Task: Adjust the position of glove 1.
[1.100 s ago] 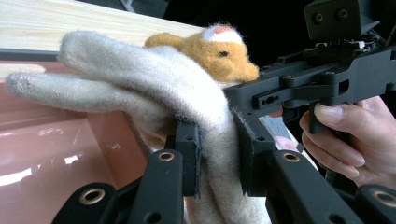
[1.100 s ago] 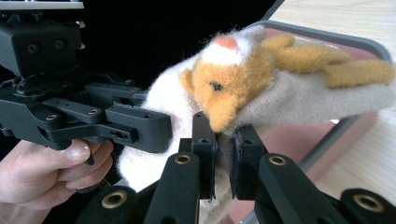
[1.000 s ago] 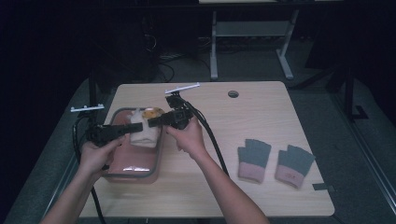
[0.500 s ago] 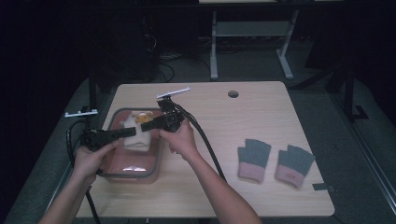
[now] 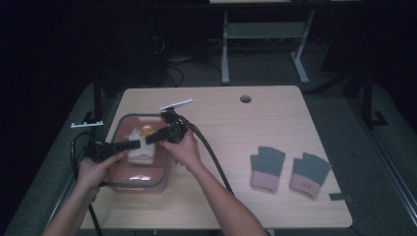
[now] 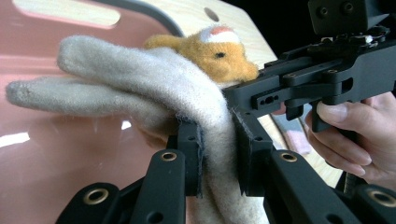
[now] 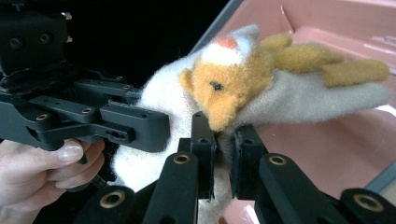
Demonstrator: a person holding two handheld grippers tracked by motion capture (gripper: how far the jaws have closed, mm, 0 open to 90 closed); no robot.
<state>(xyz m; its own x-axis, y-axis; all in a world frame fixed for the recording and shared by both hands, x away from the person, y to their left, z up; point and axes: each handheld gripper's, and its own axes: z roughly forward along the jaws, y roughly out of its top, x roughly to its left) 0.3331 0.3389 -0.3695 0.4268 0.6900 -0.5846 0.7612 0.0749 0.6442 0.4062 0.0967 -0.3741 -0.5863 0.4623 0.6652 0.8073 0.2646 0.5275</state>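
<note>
Gripping cream mitten [image 5: 139,150]: left gripper [image 6: 217,151] and right gripper [image 7: 224,154] are both clamping its fabric.
Mitten is now sitting lower inside pink tub [image 5: 129,178] than earlier.

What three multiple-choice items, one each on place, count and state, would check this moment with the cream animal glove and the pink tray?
1. Where is the cream glove?
A. over the pink tray
B. beside the cable hole
C. on the floor

2. How many grey gloves lie at the table's right?
A. one
B. two
C. four

3. How do the two grippers stand?
A. both open
B. one open
C. both shut on the glove

Key: 1 A, the high view shows it above the tray; 2 B, a pair lies side by side; 3 C, the left gripper and right gripper each pinch cream fabric.
</note>
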